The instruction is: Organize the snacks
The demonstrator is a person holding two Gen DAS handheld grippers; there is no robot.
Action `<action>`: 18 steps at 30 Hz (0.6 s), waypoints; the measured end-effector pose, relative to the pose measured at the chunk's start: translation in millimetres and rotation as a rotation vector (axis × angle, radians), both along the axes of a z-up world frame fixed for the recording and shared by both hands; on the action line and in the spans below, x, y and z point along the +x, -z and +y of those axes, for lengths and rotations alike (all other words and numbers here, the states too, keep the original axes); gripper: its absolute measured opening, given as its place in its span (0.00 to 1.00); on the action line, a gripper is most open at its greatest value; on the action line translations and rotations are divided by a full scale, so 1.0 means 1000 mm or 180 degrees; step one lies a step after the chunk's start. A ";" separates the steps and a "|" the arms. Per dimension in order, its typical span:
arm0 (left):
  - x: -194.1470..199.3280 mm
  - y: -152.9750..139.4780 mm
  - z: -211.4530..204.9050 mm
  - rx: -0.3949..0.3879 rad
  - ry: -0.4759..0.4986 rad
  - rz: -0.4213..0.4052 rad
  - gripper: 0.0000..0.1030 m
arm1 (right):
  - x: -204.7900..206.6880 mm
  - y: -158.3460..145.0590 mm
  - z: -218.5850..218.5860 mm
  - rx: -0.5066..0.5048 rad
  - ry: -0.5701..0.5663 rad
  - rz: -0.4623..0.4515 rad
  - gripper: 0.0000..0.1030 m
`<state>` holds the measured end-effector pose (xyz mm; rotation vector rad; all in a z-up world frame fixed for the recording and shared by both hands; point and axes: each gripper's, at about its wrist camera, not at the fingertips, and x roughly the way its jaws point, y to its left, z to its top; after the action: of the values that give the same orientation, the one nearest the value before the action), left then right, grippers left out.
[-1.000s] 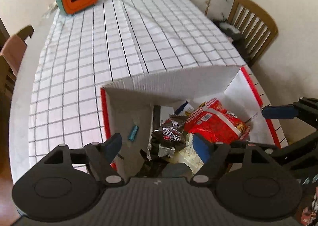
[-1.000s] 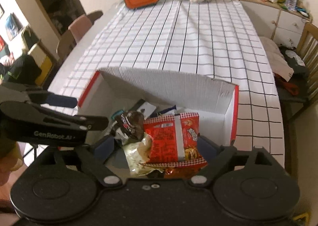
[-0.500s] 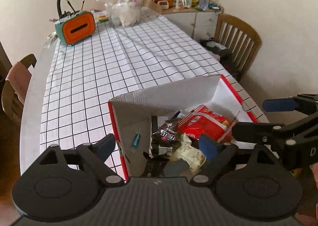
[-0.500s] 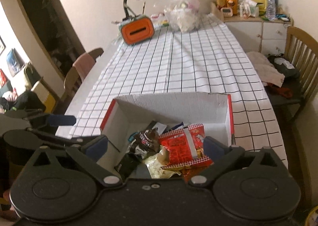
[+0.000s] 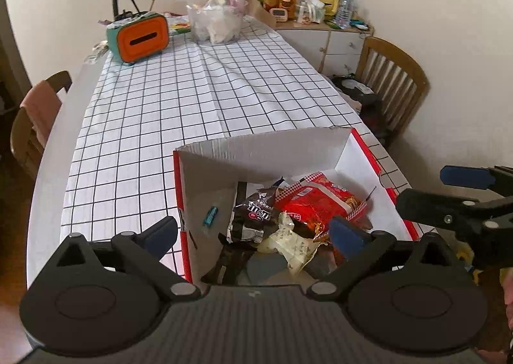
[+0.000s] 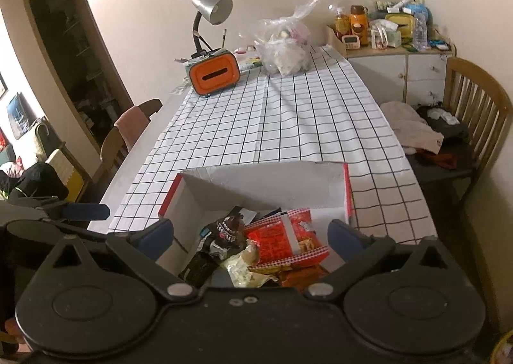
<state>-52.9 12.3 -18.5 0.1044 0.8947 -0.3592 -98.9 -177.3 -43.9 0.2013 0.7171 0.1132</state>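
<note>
Both tools (image 5: 253, 234) (image 6: 251, 235) raised higher, spread empty, box (image 5: 263, 152) seemingly unmoved

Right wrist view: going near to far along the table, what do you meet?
Snack box with red snack packet inside → bare checked tablecloth → orange tissue box → desk lamp.

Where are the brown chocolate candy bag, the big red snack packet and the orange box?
Brown chocolate candy bag (image 5: 256, 213), left wrist view, printed front.
Big red snack packet (image 5: 317, 203), left wrist view, middle.
Orange box (image 6: 214, 75), right wrist view, orange face.
</note>
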 end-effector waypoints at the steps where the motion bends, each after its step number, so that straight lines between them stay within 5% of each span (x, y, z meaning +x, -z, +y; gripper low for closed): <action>1: -0.002 -0.001 -0.002 0.0011 -0.0034 -0.0004 0.99 | -0.001 0.000 -0.002 0.0000 -0.0017 -0.0006 1.00; 18: -0.022 -0.004 -0.016 0.0069 -0.0336 0.0006 0.99 | -0.010 0.003 -0.016 0.0045 -0.0096 0.0014 1.00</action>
<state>-74.5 -3.9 -14.1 0.0765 0.9025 -0.2515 -108.7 -192.8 -47.2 0.2044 0.7241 0.1467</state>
